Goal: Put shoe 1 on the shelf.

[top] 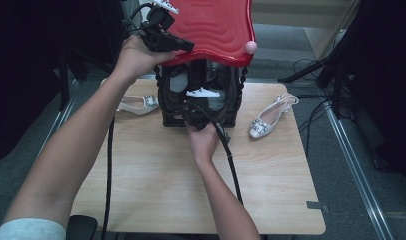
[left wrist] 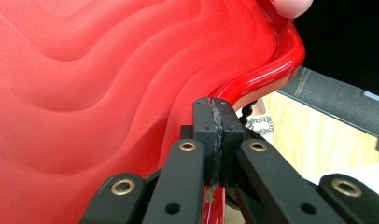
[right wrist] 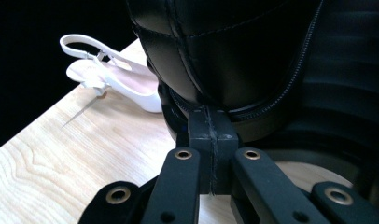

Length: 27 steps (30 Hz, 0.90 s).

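Observation:
A red wavy lid (top: 216, 25) tops a black ornate case (top: 166, 102) at the table's far middle. My left gripper (top: 183, 46) is at the lid's left front rim, jaws shut on that rim; in the left gripper view the red lid (left wrist: 85, 93) spreads out behind my left gripper (left wrist: 214, 105). My right gripper (top: 191, 105) reaches into the case's front opening. Its jaws are shut, the right gripper (right wrist: 211, 114) tips resting against the lower edge of a black quilted zippered item (right wrist: 234, 51). Whether they pinch it I cannot tell.
One white jewelled slingback shoe (top: 266, 120) lies right of the case, another (top: 138, 105) left of it. The white shoe (right wrist: 117, 84) also lies beside the quilted item. A pink knob (top: 251, 47) sits on the lid's corner. Bare wooden table (top: 156, 190) lies in front; cables and stand legs (top: 316, 70) at the right.

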Each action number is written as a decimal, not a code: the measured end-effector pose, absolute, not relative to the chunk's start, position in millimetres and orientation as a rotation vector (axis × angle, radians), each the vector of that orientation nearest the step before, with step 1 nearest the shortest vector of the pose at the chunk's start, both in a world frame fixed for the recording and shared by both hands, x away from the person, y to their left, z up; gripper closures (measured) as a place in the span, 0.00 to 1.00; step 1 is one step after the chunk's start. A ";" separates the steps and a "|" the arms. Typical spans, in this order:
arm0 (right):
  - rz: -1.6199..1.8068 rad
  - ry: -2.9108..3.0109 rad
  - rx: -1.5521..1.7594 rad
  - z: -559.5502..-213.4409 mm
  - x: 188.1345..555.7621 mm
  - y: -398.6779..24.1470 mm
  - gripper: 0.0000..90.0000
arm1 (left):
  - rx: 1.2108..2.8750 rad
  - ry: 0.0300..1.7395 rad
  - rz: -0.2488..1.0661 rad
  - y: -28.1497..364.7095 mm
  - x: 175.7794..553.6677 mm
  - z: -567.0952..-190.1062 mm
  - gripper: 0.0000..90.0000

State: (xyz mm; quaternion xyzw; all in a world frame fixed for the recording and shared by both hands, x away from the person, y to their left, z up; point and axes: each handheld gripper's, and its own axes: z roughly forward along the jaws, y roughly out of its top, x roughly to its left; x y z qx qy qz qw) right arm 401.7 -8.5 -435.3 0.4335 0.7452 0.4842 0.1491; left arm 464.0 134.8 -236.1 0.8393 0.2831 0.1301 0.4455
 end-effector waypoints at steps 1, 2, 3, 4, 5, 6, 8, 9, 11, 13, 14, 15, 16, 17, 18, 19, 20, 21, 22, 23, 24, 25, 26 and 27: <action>1.392 2.139 1.251 -435.3 402.7 -6.1 1.00 | 2.080 0.701 0.324 134.7 463.9 -236.1 1.00; 1.387 2.141 1.254 -434.9 403.2 -4.8 1.00 | 2.080 0.700 0.324 134.7 463.9 -236.2 1.00; 1.384 2.140 1.253 -434.7 404.2 -2.8 1.00 | 2.079 0.700 0.324 134.7 463.9 -236.2 1.00; 1.376 2.141 1.254 -434.6 405.4 -0.7 1.00 | 2.078 0.701 0.321 134.7 464.0 -236.2 1.00; 1.359 2.144 1.259 -434.9 407.3 1.1 1.00 | 2.078 0.702 0.325 134.7 463.9 -236.2 1.00; 1.344 2.149 1.271 -436.1 409.3 2.0 1.00 | 2.079 0.701 0.326 134.7 463.9 -236.2 1.00; 1.335 2.154 1.314 -440.9 412.1 3.0 1.00 | 2.080 0.700 0.322 134.9 464.0 -236.3 1.00; 1.348 2.152 1.312 -442.8 410.9 3.0 1.00 | 2.080 0.696 0.324 135.0 463.9 -236.5 1.00; 1.400 2.134 1.287 -443.2 404.5 1.6 1.00 | 2.077 0.695 0.322 135.3 464.1 -236.7 1.00; 1.416 2.144 1.275 -441.2 400.8 0.5 1.00 | 2.076 0.696 0.321 135.5 464.4 -236.7 1.00; 1.419 2.149 1.264 -440.0 398.8 -0.2 1.00 | 2.077 0.696 0.321 135.2 464.2 -236.7 1.00; 1.421 2.156 1.252 -438.8 397.2 -1.2 1.00 | 2.079 0.695 0.322 135.1 464.2 -236.6 1.00; 1.426 2.154 1.246 -437.7 395.7 -1.9 1.00 | 2.078 0.697 0.322 134.9 464.1 -236.6 1.00; 1.431 2.156 1.238 -436.7 394.3 -2.9 1.00 | 2.077 0.697 0.322 135.0 464.1 -236.7 1.00; 1.434 2.156 1.233 -435.7 392.6 -3.7 1.00 | 2.076 0.699 0.321 135.1 464.1 -236.7 1.00; 1.439 2.162 1.229 -434.9 390.9 -4.6 1.00 | 2.075 0.700 0.321 135.2 464.3 -236.7 1.00; 1.438 2.167 1.222 -434.2 388.7 -5.7 1.00 | 2.075 0.702 0.321 135.2 464.4 -236.7 1.00; 1.447 2.175 1.214 -434.0 386.2 -7.2 1.00 | 2.075 0.702 0.321 135.2 464.4 -236.7 1.00; 1.455 2.179 1.207 -434.4 383.9 -8.7 1.00 | 2.076 0.700 0.323 135.2 464.5 -236.7 0.99; 1.461 2.187 1.200 -435.1 381.7 -10.9 1.00 | 2.074 0.702 0.321 135.0 464.5 -236.8 0.99; 1.472 2.199 1.197 -435.9 379.4 -13.1 1.00 | 2.073 0.703 0.321 134.9 464.6 -236.8 0.99; 1.475 2.212 1.188 -436.8 377.0 -15.1 1.00 | 2.073 0.705 0.321 134.8 464.6 -236.8 0.99; 1.477 2.221 1.179 -437.6 374.0 -16.9 1.00 | 2.074 0.704 0.321 134.8 464.6 -236.7 0.99; 1.476 2.230 1.175 -438.5 370.8 -18.7 1.00 | 2.073 0.705 0.320 134.8 464.6 -236.7 0.99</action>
